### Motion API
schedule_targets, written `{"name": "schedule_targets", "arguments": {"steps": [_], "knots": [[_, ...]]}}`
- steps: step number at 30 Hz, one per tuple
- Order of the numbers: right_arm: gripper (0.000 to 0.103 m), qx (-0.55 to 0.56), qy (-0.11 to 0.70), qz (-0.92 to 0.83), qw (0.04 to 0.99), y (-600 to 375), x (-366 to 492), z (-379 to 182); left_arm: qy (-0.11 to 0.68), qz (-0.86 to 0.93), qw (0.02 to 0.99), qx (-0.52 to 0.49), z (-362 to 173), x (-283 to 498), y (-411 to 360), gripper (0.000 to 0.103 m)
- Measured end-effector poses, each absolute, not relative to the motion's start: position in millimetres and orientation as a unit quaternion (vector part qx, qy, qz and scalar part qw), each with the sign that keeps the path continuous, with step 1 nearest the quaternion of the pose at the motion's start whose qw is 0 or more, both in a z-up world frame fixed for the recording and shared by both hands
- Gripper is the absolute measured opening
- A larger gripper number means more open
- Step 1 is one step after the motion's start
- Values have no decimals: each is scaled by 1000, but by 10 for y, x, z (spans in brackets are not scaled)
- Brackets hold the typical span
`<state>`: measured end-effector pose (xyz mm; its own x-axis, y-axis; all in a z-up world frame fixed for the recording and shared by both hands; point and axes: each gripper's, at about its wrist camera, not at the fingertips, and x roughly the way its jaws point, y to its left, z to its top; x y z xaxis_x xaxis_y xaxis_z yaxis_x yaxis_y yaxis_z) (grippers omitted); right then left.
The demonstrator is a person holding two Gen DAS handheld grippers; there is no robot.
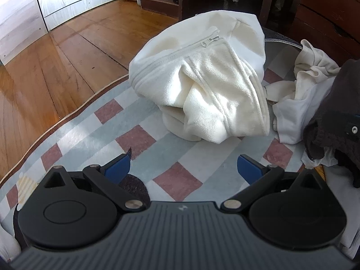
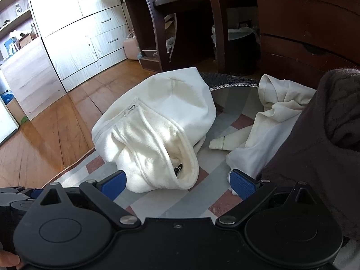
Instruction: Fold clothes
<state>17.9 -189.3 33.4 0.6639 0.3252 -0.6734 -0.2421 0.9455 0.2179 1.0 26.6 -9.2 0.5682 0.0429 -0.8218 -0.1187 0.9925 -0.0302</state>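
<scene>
A cream fleece jacket [image 1: 202, 78] with a white zip lies bunched on the checked rug [image 1: 94, 135], just ahead of both grippers. To its right sits a crumpled white garment [image 1: 301, 94], and a dark brown garment [image 1: 333, 123] hangs at the right edge. My left gripper [image 1: 183, 164] is open over the rug, short of the jacket, with nothing between its fingers. In the right wrist view, the jacket [image 2: 153, 130] lies right in front of my right gripper [image 2: 180, 182], which is open. The dark garment [image 2: 326, 135] drapes beside its right finger [image 2: 244, 186]; whether they touch is unclear.
Wooden floor [image 1: 56, 67] stretches to the left of the rug. Dark wooden furniture [image 2: 303, 22] stands behind the clothes, and pale cabinets [image 2: 74, 33] line the far left. A dark mat edge with white stitching [image 2: 234, 84] lies behind the jacket. A hand [image 2: 6, 258] shows at the lower left.
</scene>
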Motion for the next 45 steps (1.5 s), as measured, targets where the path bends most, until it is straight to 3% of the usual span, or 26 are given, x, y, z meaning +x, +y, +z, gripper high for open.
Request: {"name": "schedule_targets", "arguments": {"steps": [3,8,11,14,16,18,20,21,27,28,29,30,32,33,35,36,38,42,43,44,45], "knots": [[100,67,378,165,908,-1919,178,321,461,53,884,-54,-120,7,295,103],[100,236,391,274,846,-2181,221,126,418,78,902,-81,-295,-34,433,103],[100,253,375,287,844,-2216,362,-90,408,84,904,-100,-381,100,579,103],[87,228,376,291,850,-2197,668,-322,399,89,905,-120,-465,236,727,101],[87,252,388,296,835,-2223,946,-461,393,92,905,-133,-521,327,826,99],[87,256,391,293,835,-2220,1198,-549,386,95,906,-147,-577,418,924,91],[87,227,384,276,852,-2177,1412,-599,380,99,906,-160,-633,509,1023,71],[87,216,380,267,859,-2151,1530,-612,376,100,906,-166,-661,555,1073,67],[89,243,363,216,873,-2164,2224,-683,357,54,911,-201,-860,964,1209,57],[81,241,367,212,873,-2154,2299,-709,349,36,910,-222,-900,1007,1251,56],[55,236,371,210,873,-2138,2363,-739,359,11,898,-255,-967,1066,1313,54],[47,231,376,208,873,-2121,2428,-770,365,3,886,-285,-1030,1091,1372,49],[41,220,386,204,873,-2088,2557,-830,375,-12,861,-344,-1153,1136,1488,32],[41,213,384,199,876,-2070,2579,-845,379,-19,846,-374,-1215,1159,1546,31],[45,196,377,186,886,-2032,2592,-862,386,-18,840,-381,-1311,1205,1542,31],[52,188,374,180,890,-2013,2599,-870,390,-17,837,-384,-1359,1228,1537,31],[98,171,366,168,899,-1975,2612,-888,396,-16,831,-390,-1454,1275,1528,31],[100,239,406,178,864,-2019,2685,-1234,410,-12,819,-401,-1645,1367,1508,51],[100,281,428,193,837,-2011,2698,-1365,414,-12,816,-403,-1693,1391,1504,67],[91,329,451,209,803,-1994,2706,-1506,418,-13,792,-445,-1811,1398,1552,73],[82,385,462,227,766,-1973,2666,-1637,422,-15,763,-489,-1934,1404,1604,72]]}}
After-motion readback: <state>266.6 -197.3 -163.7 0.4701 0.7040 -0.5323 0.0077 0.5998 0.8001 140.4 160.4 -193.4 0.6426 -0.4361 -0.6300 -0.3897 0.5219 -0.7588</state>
